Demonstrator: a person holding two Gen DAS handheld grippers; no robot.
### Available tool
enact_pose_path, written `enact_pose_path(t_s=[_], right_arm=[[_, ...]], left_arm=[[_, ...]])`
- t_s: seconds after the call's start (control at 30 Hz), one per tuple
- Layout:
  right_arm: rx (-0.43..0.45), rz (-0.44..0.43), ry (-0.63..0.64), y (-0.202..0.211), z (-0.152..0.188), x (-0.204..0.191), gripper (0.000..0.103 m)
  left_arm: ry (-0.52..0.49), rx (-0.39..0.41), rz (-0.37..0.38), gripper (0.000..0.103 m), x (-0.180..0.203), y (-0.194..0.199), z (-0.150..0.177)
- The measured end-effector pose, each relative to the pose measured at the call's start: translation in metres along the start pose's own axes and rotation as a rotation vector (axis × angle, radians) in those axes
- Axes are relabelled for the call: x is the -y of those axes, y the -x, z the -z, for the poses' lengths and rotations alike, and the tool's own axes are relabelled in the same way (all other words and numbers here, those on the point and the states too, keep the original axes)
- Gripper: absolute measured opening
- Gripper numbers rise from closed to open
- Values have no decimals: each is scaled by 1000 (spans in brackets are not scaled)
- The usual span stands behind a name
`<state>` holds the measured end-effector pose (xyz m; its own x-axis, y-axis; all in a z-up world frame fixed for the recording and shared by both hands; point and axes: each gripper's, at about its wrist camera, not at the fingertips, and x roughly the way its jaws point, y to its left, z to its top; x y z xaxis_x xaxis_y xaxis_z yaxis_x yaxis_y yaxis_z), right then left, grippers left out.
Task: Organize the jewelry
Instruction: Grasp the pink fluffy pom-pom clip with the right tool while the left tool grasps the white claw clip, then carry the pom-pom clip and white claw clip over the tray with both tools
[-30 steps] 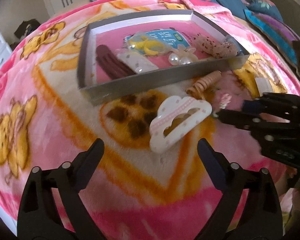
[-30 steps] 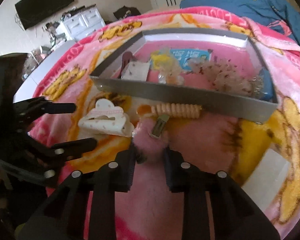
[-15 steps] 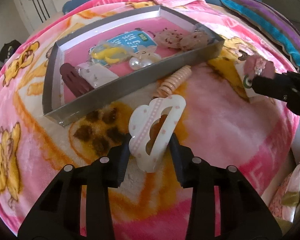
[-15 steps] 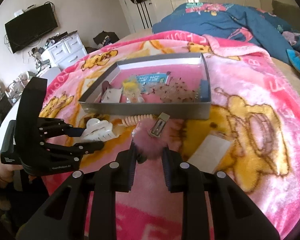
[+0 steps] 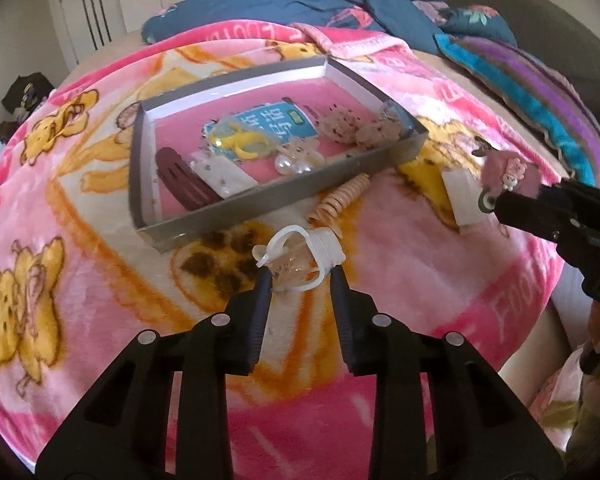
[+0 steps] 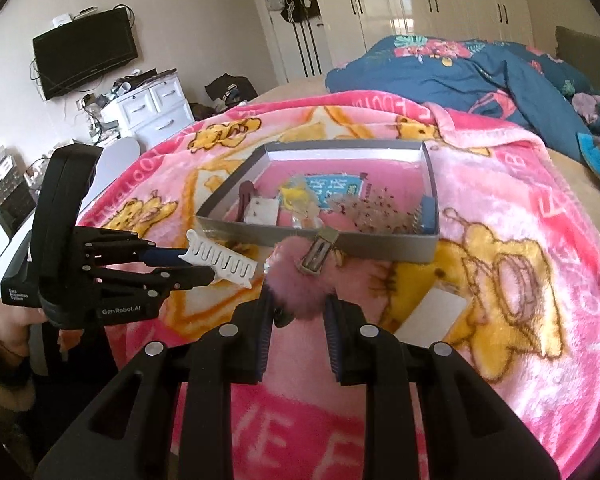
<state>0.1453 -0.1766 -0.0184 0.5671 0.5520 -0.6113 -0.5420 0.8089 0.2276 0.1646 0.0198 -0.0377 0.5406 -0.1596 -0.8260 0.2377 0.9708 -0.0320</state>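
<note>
My left gripper (image 5: 300, 280) is shut on a white cloud-shaped claw clip (image 5: 300, 256), held above the pink blanket; the clip also shows in the right wrist view (image 6: 224, 262). My right gripper (image 6: 298, 312) is shut on a fluffy pink hair clip (image 6: 304, 280), which also shows in the left wrist view (image 5: 508, 172). A grey tray (image 5: 268, 204) ahead holds a maroon clip (image 5: 184, 180), a yellow piece (image 5: 240, 142), pearls (image 5: 296, 164) and a blue card (image 5: 268, 120). A peach spiral hair tie (image 5: 340, 200) lies just outside the tray's near wall.
A white card (image 5: 462, 196) lies on the blanket right of the tray, seen also in the right wrist view (image 6: 436, 312). A dark blue quilt (image 6: 460, 68) is bunched behind the tray. A white dresser (image 6: 152, 108) and a TV stand to the far left.
My left gripper closed on the white claw clip and lifted it off the blanket. My right gripper rose with the fluffy pink clip. Both views pulled back from the tray.
</note>
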Motion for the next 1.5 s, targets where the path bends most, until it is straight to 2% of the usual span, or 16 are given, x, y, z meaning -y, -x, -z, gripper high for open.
enact_pose_path(t_s=[0.1, 0.17, 0.37, 0.53, 0.63, 0.7, 0.73, 0.77, 0.87, 0.97, 1.0, 1.03, 1.07, 1.2, 1.33, 1.5], right_arm=[[6, 5, 9, 1, -5, -4, 22], [11, 1, 14, 1, -8, -6, 22], [19, 8, 23, -5, -19, -9, 22], [28, 12, 25, -7, -26, -9, 22], [33, 9, 19, -7, -26, -9, 22], [31, 7, 19, -8, -25, -9, 22], [30, 6, 20, -8, -25, -9, 22], [28, 0, 20, -10, -25, -10, 22], [27, -5, 23, -12, -26, -12, 22], [36, -13, 26, -12, -28, -14, 22], [40, -15, 28, -12, -30, -14, 22], [44, -16, 28, -12, -32, -14, 22], [47, -16, 27, -11, -34, -14, 22], [68, -8, 31, -8, -45, -8, 22], [85, 10, 37, -9, -59, -1, 22], [93, 34, 31, -18, -74, 8, 22]], left_arm=[[21, 19, 4, 20, -7, 8, -3], [32, 37, 16, 0, -13, 16, -6], [56, 50, -5, 0, -26, 20, -19], [104, 41, 37, 0, -40, 17, -17], [122, 21, 104, 0, -44, 19, -11], [122, 8, 83, 13, -45, 18, -6], [110, -8, 64, 35, -44, 15, -3], [92, -41, 47, 47, -43, 8, 2], [74, -128, 24, 48, -42, -16, 13], [104, -192, 48, 47, -48, -34, 20], [117, -196, 64, 45, -50, -36, 19], [122, -195, 75, 27, -50, -38, 18], [118, -197, 73, 21, -50, -40, 18], [93, -129, 75, 20, -43, -27, 7], [94, -38, 52, 19, -42, -5, -20], [109, 11, 20, 19, -43, -5, -53]])
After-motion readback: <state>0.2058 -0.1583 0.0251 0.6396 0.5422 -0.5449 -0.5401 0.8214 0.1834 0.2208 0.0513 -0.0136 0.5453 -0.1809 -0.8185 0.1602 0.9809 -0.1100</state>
